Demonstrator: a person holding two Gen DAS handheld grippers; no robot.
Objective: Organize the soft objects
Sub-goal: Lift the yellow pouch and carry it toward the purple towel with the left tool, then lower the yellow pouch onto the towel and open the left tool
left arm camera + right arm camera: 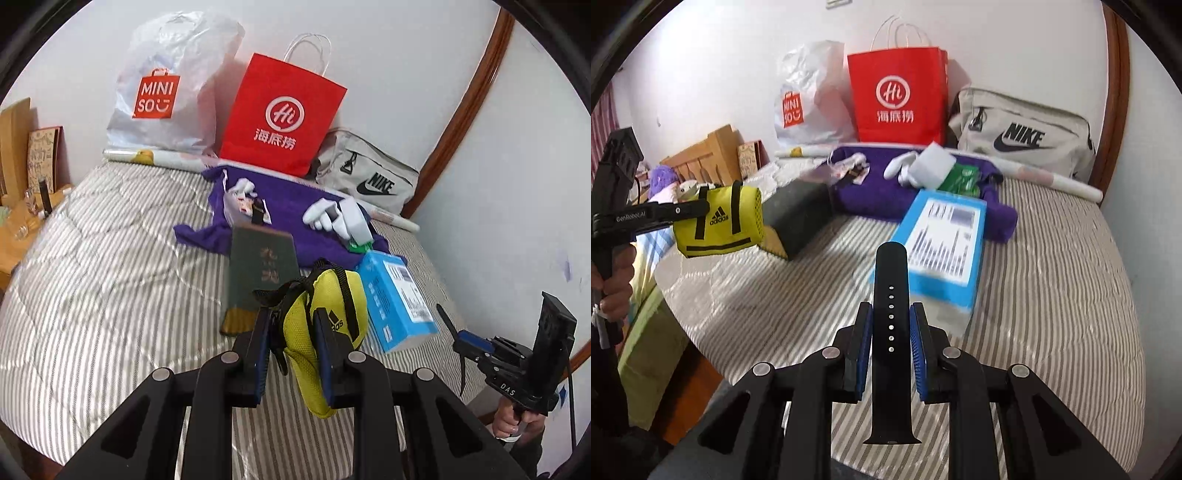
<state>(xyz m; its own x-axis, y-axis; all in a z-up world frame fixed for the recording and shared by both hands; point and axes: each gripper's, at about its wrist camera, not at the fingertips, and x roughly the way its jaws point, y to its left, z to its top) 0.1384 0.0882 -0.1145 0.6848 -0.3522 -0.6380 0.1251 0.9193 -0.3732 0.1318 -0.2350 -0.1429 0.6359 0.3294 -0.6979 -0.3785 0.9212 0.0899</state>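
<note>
Striped bedding (1052,295) spreads beneath both tools: the left gripper (291,317) is clamped on one yellow adidas pouch (325,310) held clear of the bed, while the right gripper (891,314) pinches one black watch strap (891,332) upright between its pads. Just ahead lie one blue box (942,240), one dark green book (262,273) and one purple cloth (871,192); beyond stand three bags, red (897,96), white (809,99) and grey (1023,133). I reckon the smooth strap could slide down through the pads, and the pouch, nipped only at its edge, might swing or drop.
</note>
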